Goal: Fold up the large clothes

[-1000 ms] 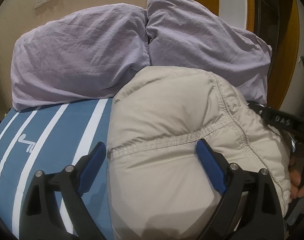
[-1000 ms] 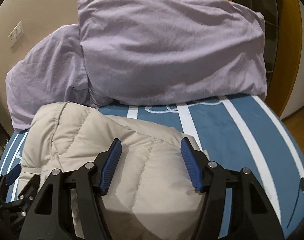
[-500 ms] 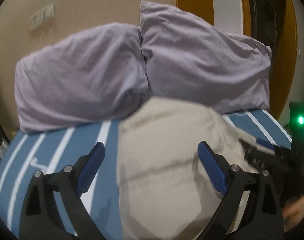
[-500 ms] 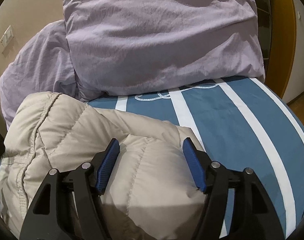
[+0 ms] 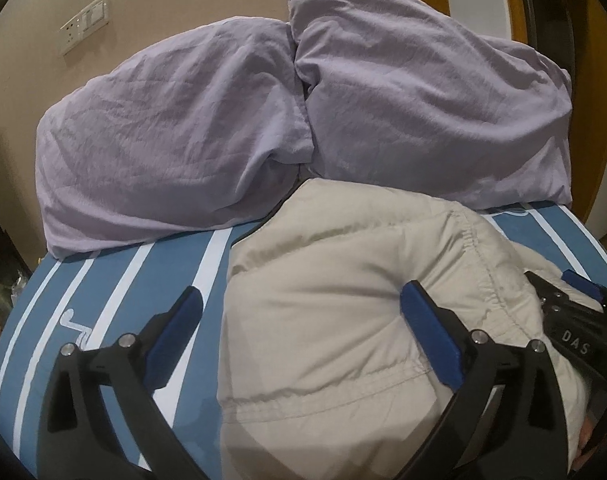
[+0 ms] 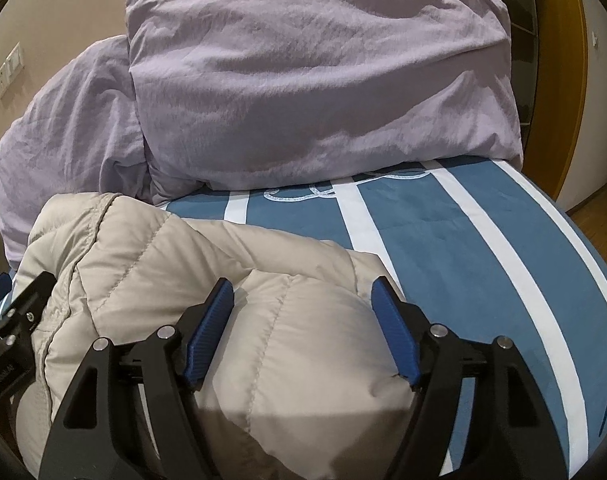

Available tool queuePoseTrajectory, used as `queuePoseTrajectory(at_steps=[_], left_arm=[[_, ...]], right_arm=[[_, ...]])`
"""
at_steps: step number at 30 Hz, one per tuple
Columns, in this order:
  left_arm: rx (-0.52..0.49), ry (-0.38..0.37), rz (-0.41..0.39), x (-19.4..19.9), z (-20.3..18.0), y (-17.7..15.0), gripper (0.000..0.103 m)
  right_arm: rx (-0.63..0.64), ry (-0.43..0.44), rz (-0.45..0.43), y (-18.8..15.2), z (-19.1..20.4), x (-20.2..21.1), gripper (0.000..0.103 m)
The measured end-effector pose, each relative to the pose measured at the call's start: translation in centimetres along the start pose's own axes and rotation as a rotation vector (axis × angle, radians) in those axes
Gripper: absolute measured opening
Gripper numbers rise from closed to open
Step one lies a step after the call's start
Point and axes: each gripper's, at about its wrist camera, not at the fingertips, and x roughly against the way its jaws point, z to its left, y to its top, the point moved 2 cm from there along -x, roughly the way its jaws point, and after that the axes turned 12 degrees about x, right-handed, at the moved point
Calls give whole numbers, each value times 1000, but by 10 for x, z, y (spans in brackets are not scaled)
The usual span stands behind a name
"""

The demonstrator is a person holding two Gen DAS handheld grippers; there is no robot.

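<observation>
A beige puffer jacket [image 5: 343, 300] lies folded in a thick bundle on the blue, white-striped bedspread [image 5: 115, 312]. My left gripper [image 5: 301, 292] is over its left edge. The jaws are wide and still opening, one finger over the bedspread and one over the jacket, neither pressing. My right gripper [image 6: 302, 283] straddles a puffy fold of the jacket [image 6: 303, 340]. Its jaws are opening, so the fold sits loosely between the blue pads. Each gripper appears at the edge of the other's view: the right gripper [image 5: 575, 320], the left gripper [image 6: 19, 312].
Two lilac pillows [image 5: 175, 136] [image 6: 311, 92] lean against the wall right behind the jacket. A switch plate [image 5: 85, 24] is on the wall. To the right, striped bedspread [image 6: 483, 248] runs to the bed's edge, with wooden floor [image 6: 599, 216] and a wooden door frame [image 6: 575, 80] beyond.
The left gripper has shifted and the jacket now sits lower against the pillows in its view. The right gripper's jaws have spread wider around the fold.
</observation>
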Motion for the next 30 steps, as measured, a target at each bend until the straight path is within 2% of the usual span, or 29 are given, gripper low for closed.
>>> queuePoseTrajectory(at_steps=[18,21,23,30], left_arm=[[25,0,23,-12,6,-6,101],[26,-1,23,-13,7,-6,101],[28,-2,24,-12,7,-6,101],[34,-6,27,-14,8,-7,101]], right_arm=[[14,-34,20,1,4,-3,77],[16,-47,23,1,4,-4,82],[3,-74,37,1,3,-5,91],[-6,-66,46,2,1,-7,91]])
